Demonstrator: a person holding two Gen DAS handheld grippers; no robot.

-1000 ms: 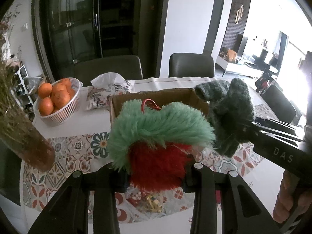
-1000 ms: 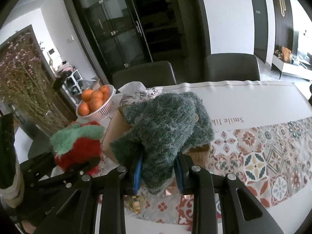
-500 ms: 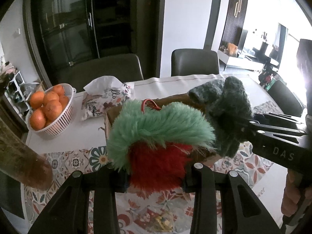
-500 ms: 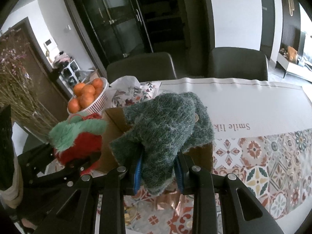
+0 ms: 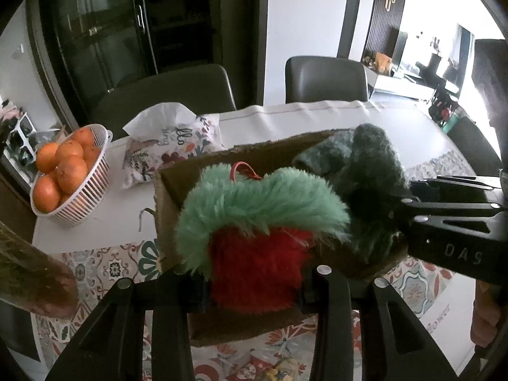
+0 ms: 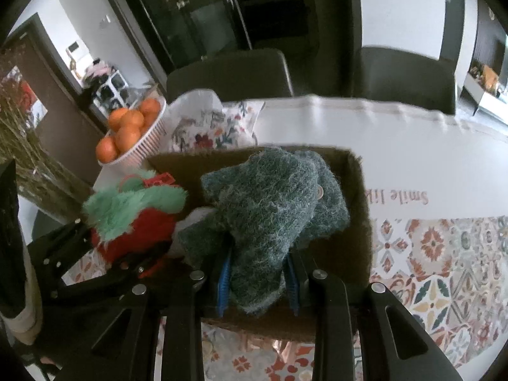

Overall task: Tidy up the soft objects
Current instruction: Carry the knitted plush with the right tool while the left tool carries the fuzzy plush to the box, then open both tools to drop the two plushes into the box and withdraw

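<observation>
My left gripper (image 5: pixel 252 289) is shut on a fluffy red plush strawberry with a mint-green top (image 5: pixel 254 222), held over the near left part of an open cardboard box (image 5: pixel 168 209). My right gripper (image 6: pixel 257 282) is shut on a dark green knitted soft item (image 6: pixel 266 209), held over the same box (image 6: pixel 362 222). The strawberry (image 6: pixel 130 216) and left gripper show at the left of the right wrist view. The knitted item (image 5: pixel 368 171) and the right gripper's body show at the right of the left wrist view. The box floor is mostly hidden.
A white basket of oranges (image 5: pixel 68 184) stands at the back left on the table with its patterned cloth (image 6: pixel 438 254). A floral tissue pouch (image 5: pixel 171 146) lies behind the box. A vase of dried stems (image 6: pixel 28 158) stands at the left. Two dark chairs (image 5: pixel 325 79) stand behind the table.
Both grippers have moved forward and down with their soft items, from above and in front of the box to over its opening. Both stay shut.
</observation>
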